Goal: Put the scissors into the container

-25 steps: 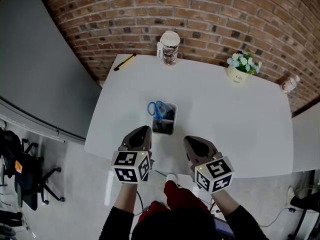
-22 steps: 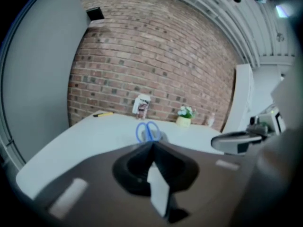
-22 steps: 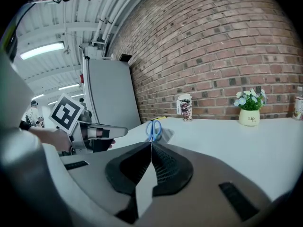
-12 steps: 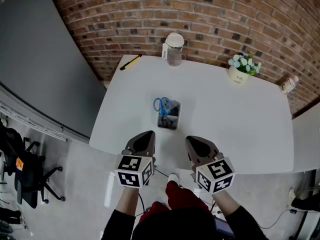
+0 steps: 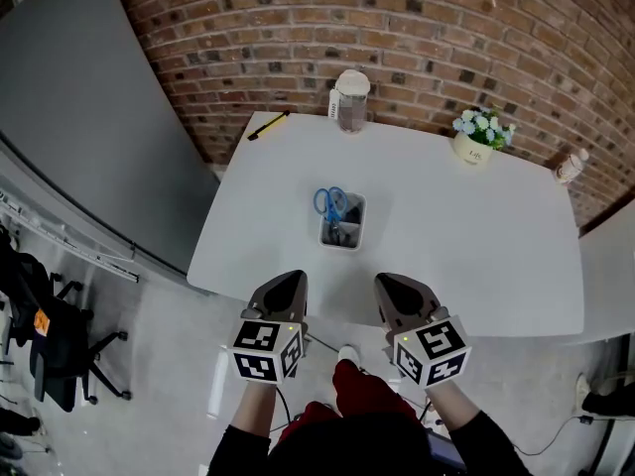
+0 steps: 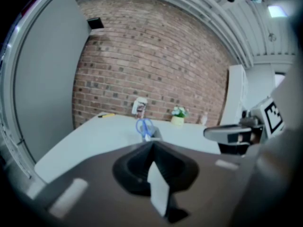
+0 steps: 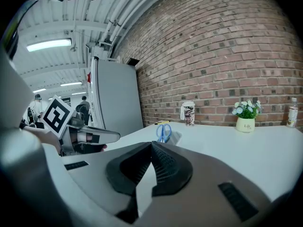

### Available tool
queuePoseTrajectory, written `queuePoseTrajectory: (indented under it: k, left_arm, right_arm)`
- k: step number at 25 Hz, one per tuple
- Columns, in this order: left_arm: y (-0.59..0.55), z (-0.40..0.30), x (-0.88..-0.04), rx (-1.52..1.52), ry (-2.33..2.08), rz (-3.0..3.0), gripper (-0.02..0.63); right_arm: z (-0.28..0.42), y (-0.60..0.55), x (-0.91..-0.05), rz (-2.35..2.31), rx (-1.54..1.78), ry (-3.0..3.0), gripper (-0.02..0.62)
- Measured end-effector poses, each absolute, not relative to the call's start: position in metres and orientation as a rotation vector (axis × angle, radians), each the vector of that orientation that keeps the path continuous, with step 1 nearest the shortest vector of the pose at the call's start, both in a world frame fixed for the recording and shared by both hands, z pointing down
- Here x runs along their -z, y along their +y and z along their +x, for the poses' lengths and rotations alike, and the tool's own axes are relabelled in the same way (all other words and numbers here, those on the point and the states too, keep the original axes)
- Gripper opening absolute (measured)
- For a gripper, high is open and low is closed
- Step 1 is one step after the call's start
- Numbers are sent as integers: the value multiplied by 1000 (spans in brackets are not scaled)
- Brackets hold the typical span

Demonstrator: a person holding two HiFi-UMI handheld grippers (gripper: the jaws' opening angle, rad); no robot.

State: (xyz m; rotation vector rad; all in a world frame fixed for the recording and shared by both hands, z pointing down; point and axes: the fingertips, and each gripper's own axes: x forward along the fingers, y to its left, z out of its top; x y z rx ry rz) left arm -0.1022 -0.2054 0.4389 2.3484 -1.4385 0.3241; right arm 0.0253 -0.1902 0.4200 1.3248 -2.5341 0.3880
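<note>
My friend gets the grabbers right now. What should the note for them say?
Left gripper: shut, empty, at the near edge of the table.
Right gripper: shut, empty, beside it.
Scissors: standing in the container at mid-table, blue handles up.
Done: the scissors are in the container.
Left to do: nothing that shows. Neither gripper touches anything.

Head view looks steeply down; both gripper views face the scissors (image 5: pixel 331 203).
</note>
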Motion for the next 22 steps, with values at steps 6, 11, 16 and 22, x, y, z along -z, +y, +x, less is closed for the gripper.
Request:
queuePoseTrajectory:
  k: [6,11,16,22]
  left_arm:
    - [-187,-111,-434,-312,-1447,2353,3]
    - [-174,-115,-431,-305,-1453,2359,3]
    - [-160,-122,-430,-299,-1458,2359,3]
    - [-142,-127,-430,-297,-1463,2352,3]
  right_arm:
    - [21,-172,-415,1334,-367,-2539,8]
    - [21,-158,-416,1338,-363,-2534,8]
    - [22,-145,-418,1353,-360,-2523,8]
    - [24,-128,-420,1360,-368,-2512,8]
